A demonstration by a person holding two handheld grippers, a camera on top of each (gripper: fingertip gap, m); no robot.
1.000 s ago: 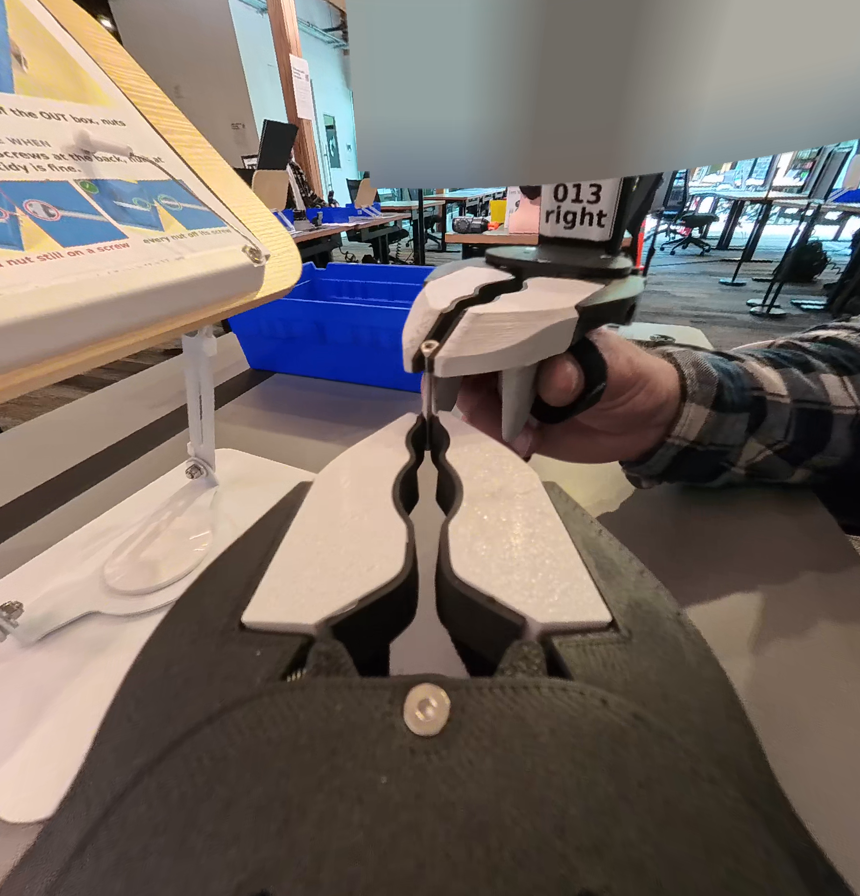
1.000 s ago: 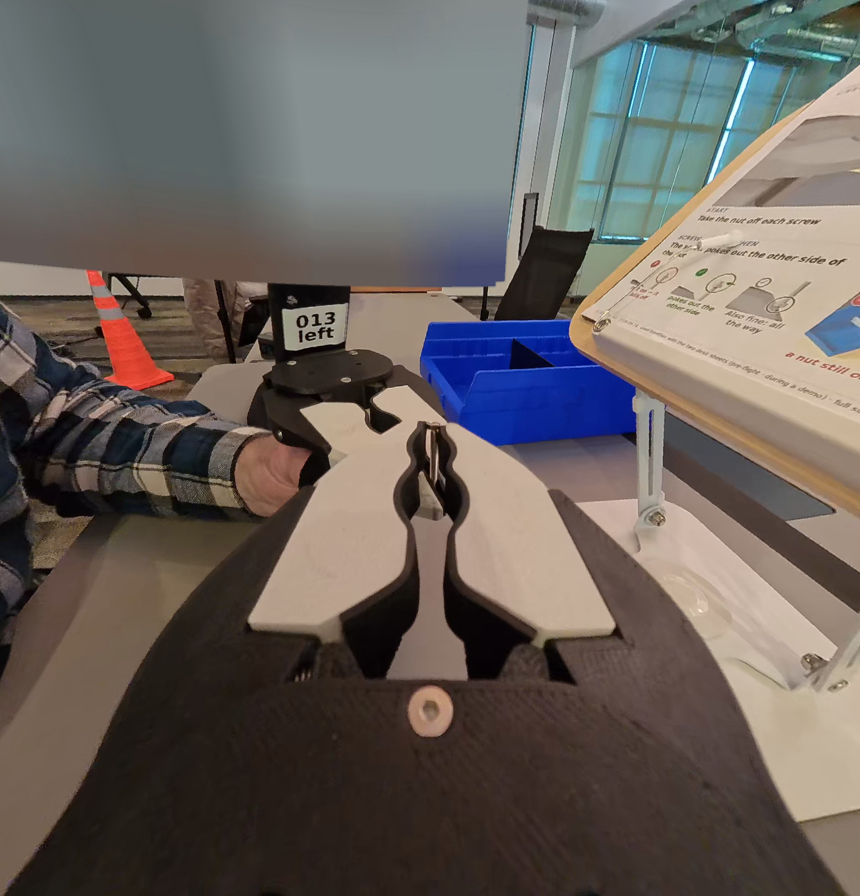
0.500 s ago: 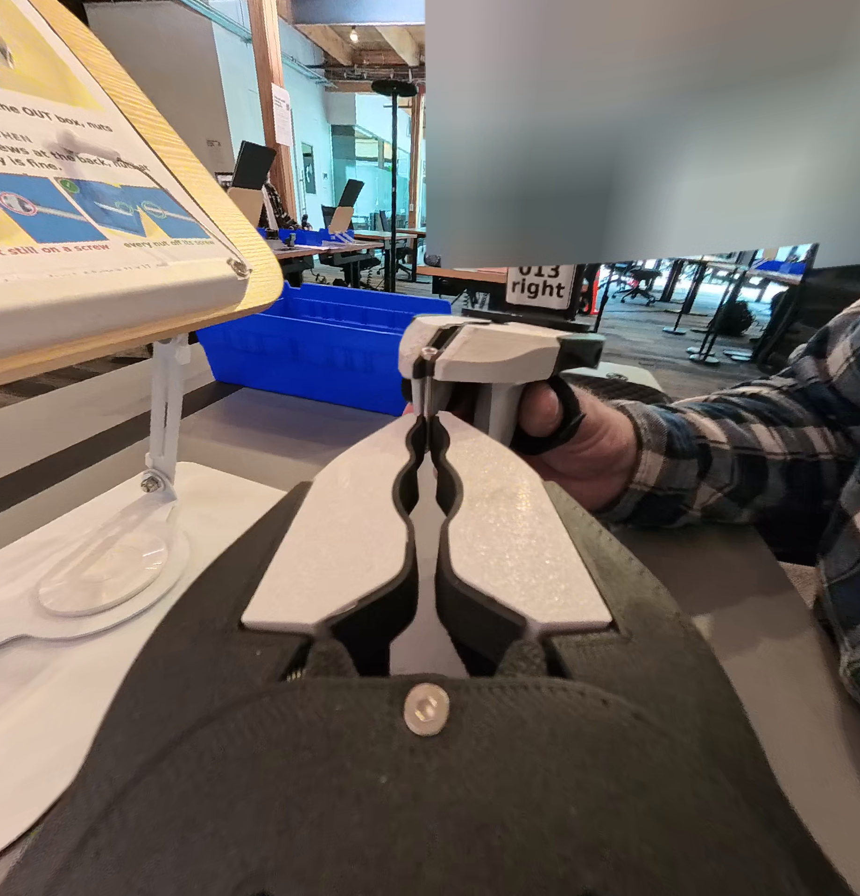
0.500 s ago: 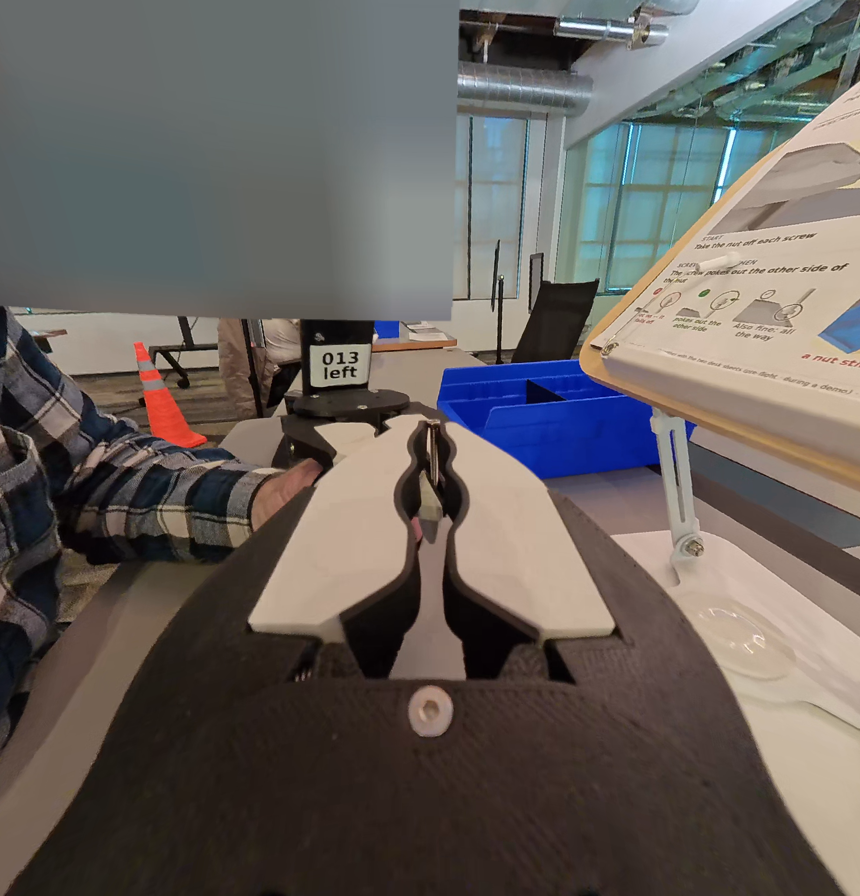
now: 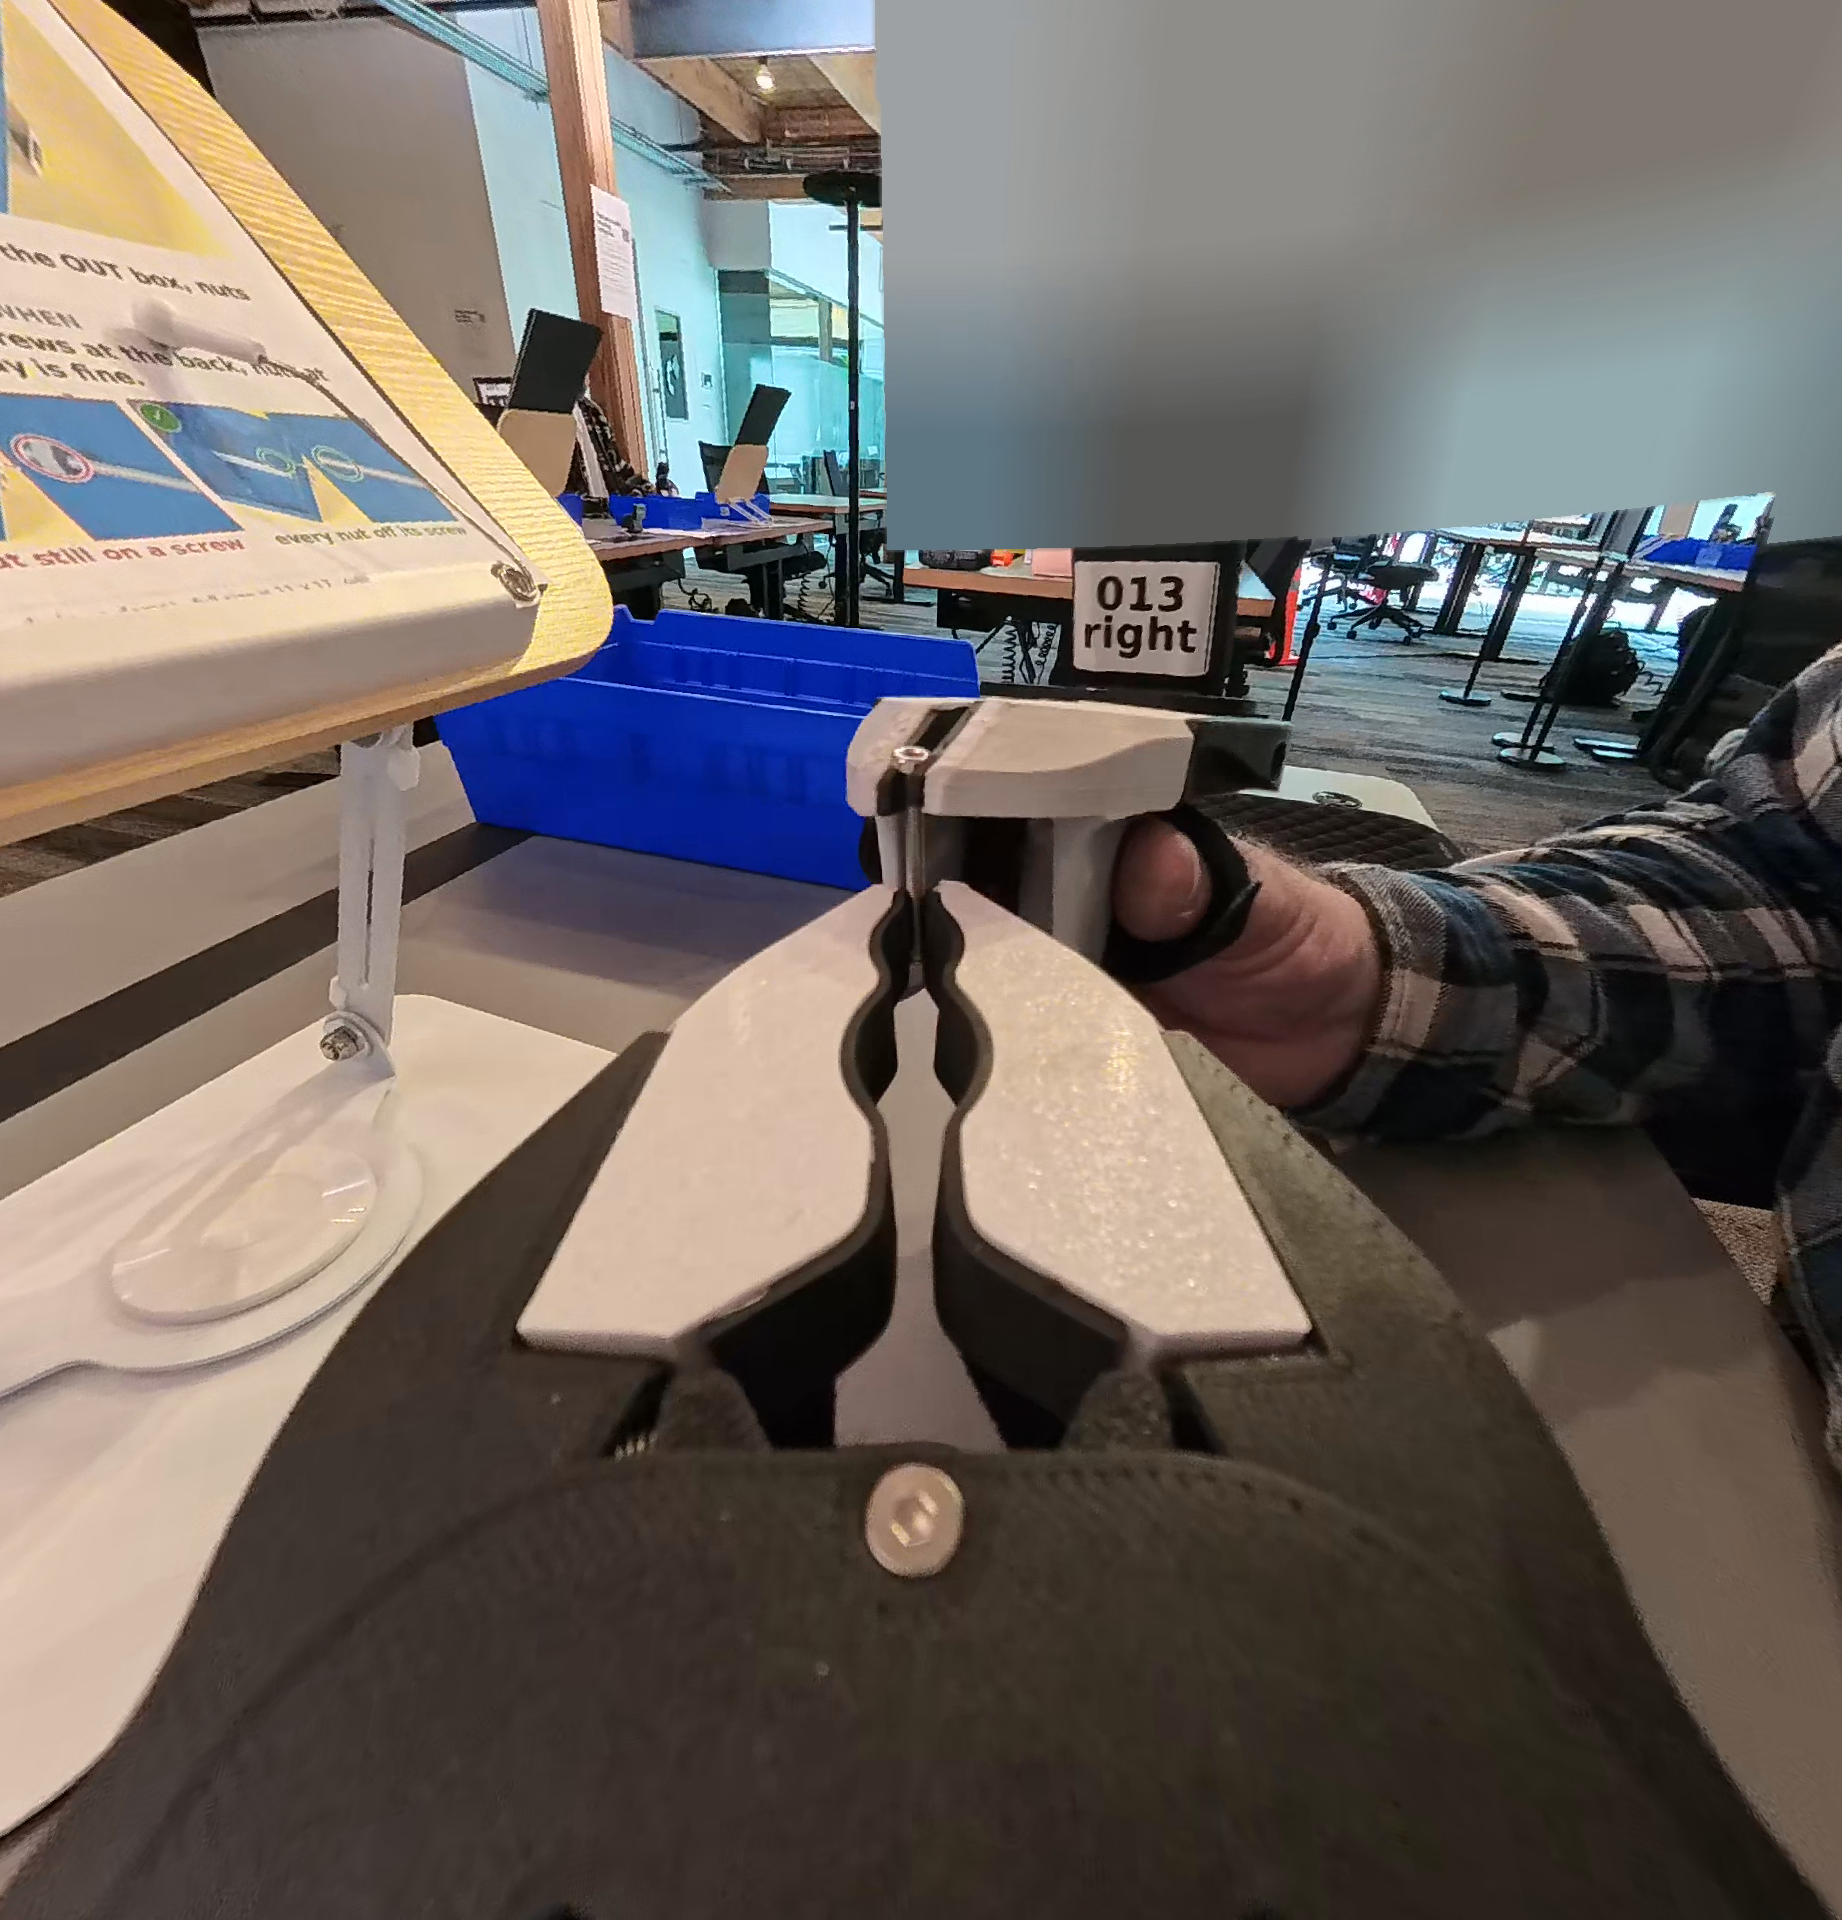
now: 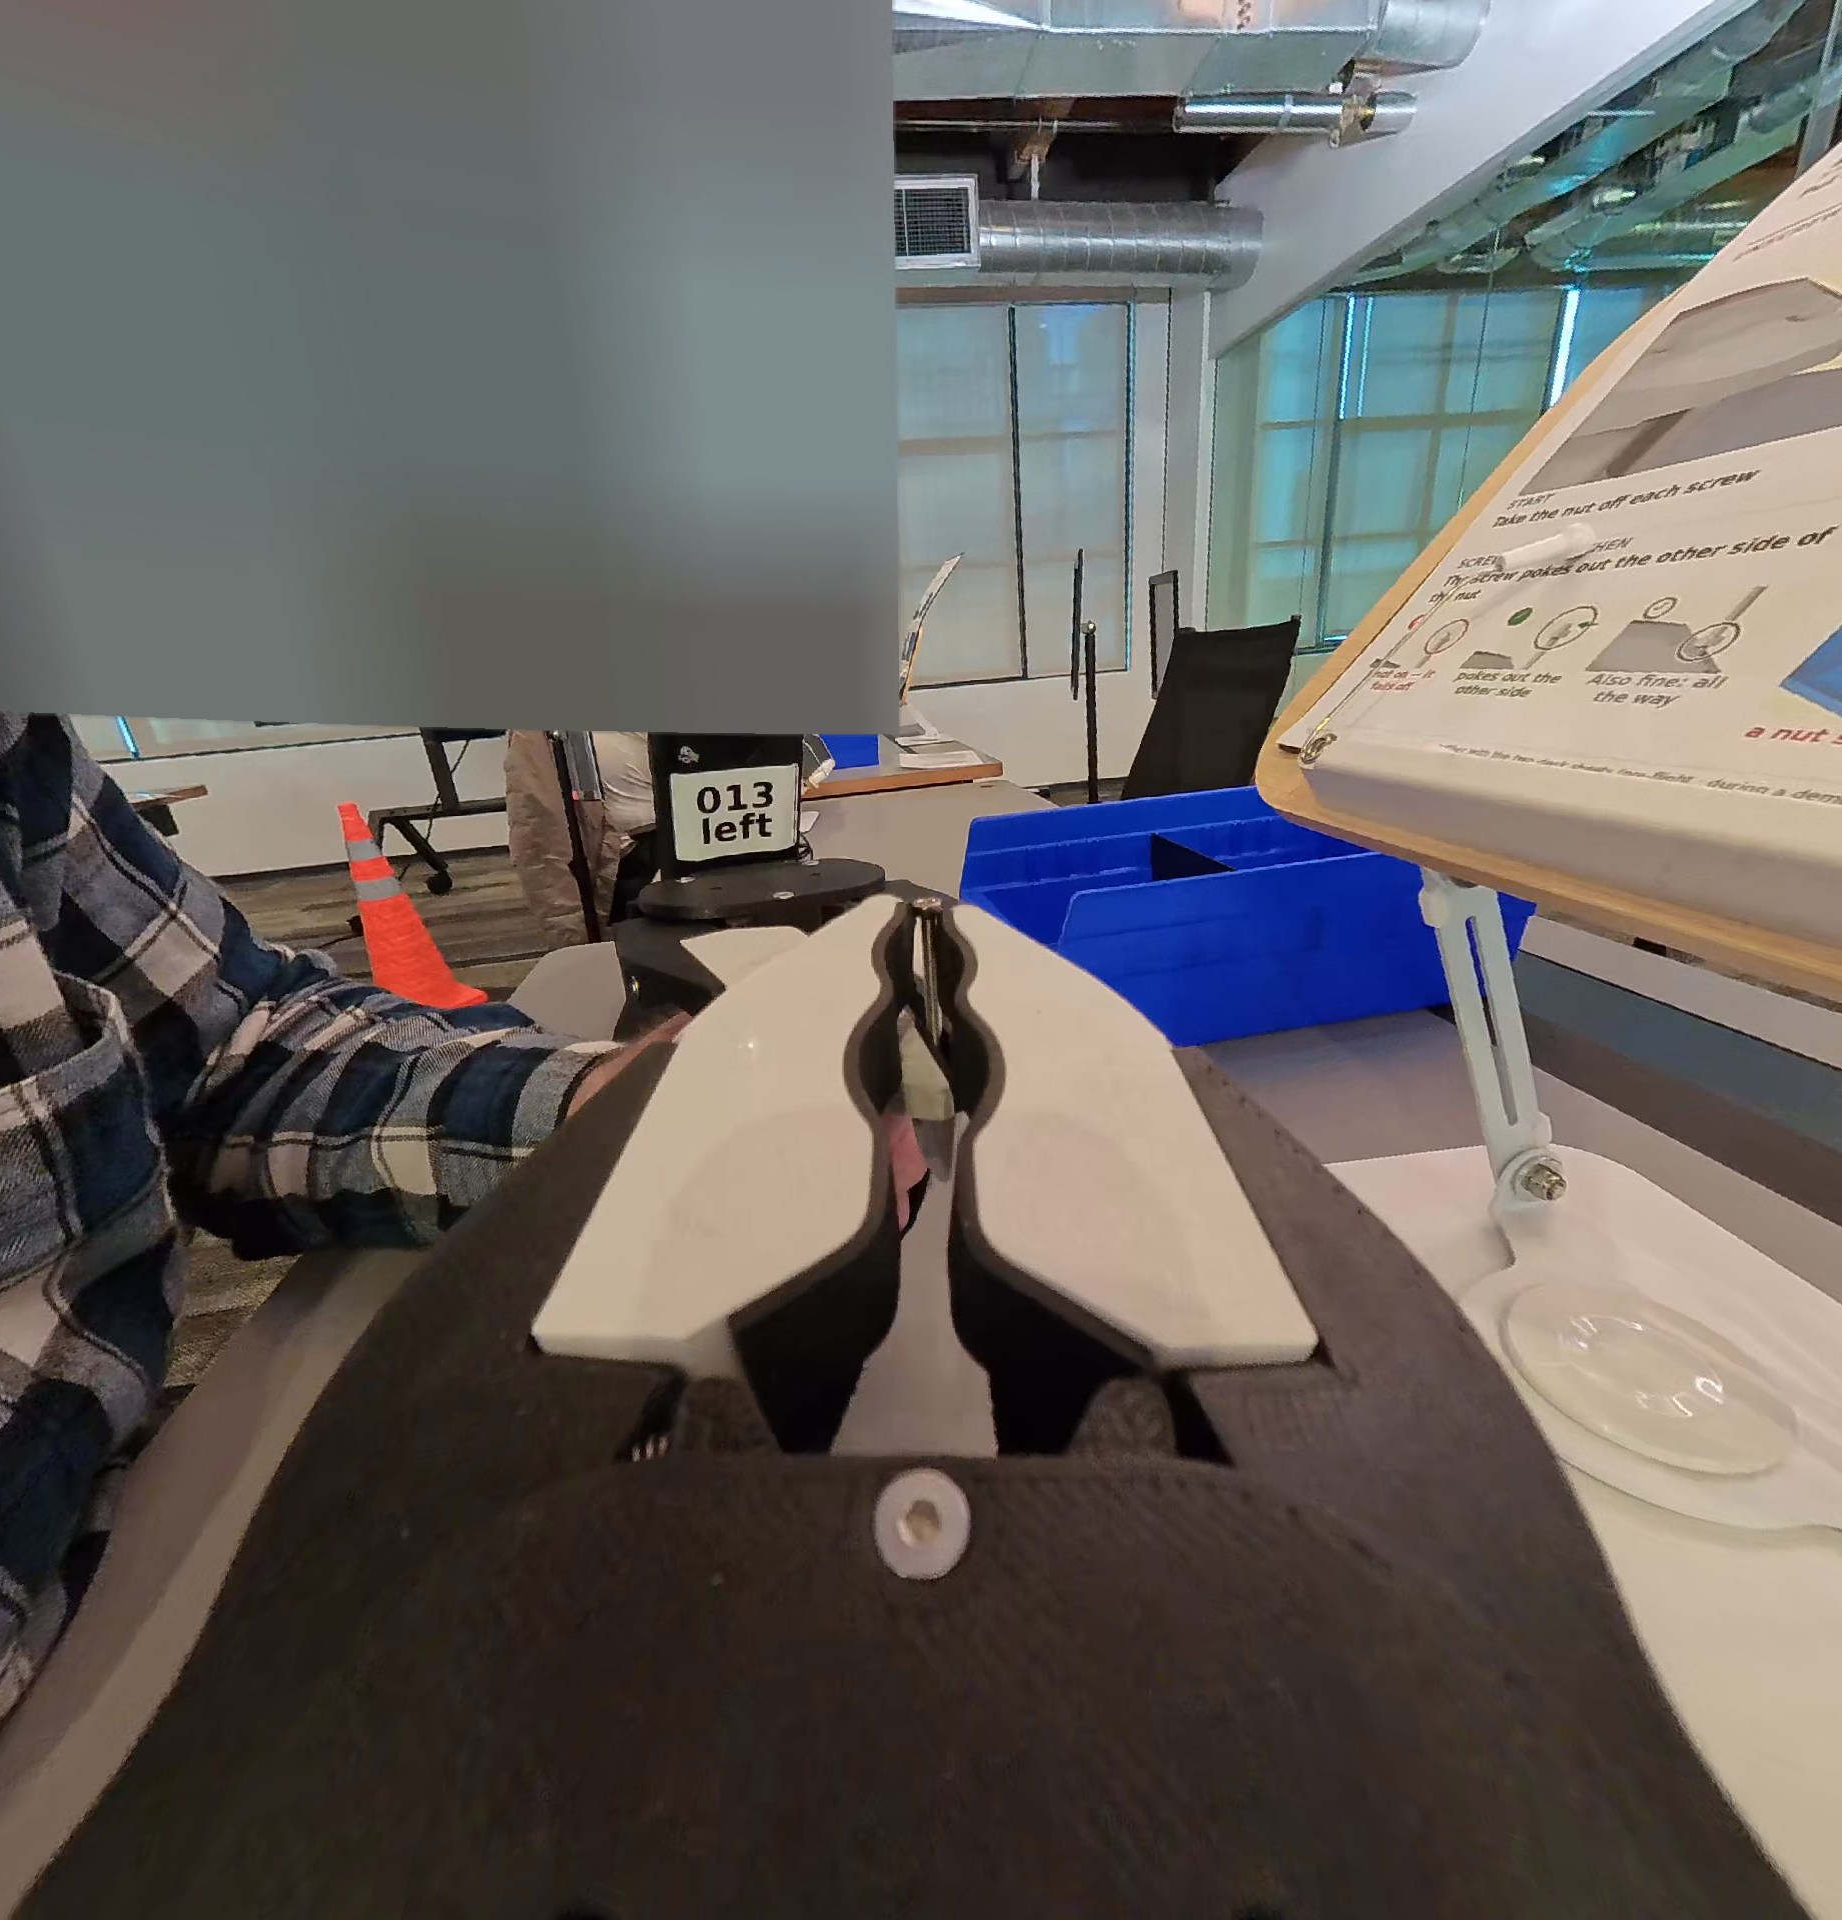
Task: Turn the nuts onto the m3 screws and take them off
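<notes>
Both pairs of fingers are closed on one thin metal screw (image 5: 912, 831), which stands upright between your two grippers. Your right gripper (image 5: 909, 764) comes from the right side in the left wrist view and pinches the screw just under its head, so the head sits at the top of the white fingertips. Your left gripper (image 5: 914, 920) grips the lower end of the same screw, and its fingers (image 5: 792, 1039) are almost fully together, with only the shaft between the tips. In the right wrist view the screw (image 6: 929, 961) shows as a thin line in the narrow gap between the right gripper's (image 6: 927, 920) fingers, and the body of the left gripper is behind them.

Your right hand (image 5: 1260, 987), in a plaid sleeve, holds the handle of the right gripper above the grey worktop (image 5: 605, 904). A blue bin (image 5: 709, 748) with a dark divider inside stands behind the grippers on the worktop. A tilted board with an instruction sheet (image 6: 1623, 665) rests on a white stand (image 5: 366, 914) at the side, with its base on a white mat (image 5: 86, 1507). An orange cone (image 6: 392, 914) is on the floor far behind.
</notes>
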